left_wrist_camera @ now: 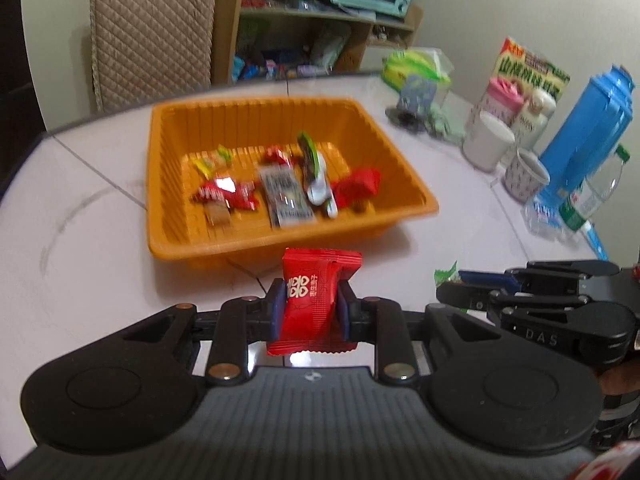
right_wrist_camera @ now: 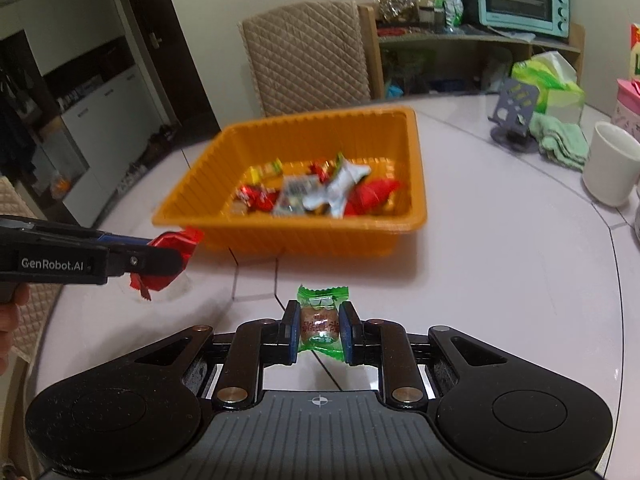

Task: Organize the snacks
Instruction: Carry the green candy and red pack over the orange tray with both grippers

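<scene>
An orange ribbed basket stands on the white table and holds several wrapped snacks. My left gripper is shut on a red snack packet, held above the table just in front of the basket's near wall. In the right wrist view the same left gripper enters from the left, with the red packet beside the basket's near left corner. My right gripper is shut on a green-wrapped candy over the table in front of the basket. In the left wrist view the right gripper shows at the right.
A white mug, a patterned cup, a blue thermos, a water bottle, a green cloth, a phone stand and a tissue pack crowd the table's right side. A padded chair stands behind the basket.
</scene>
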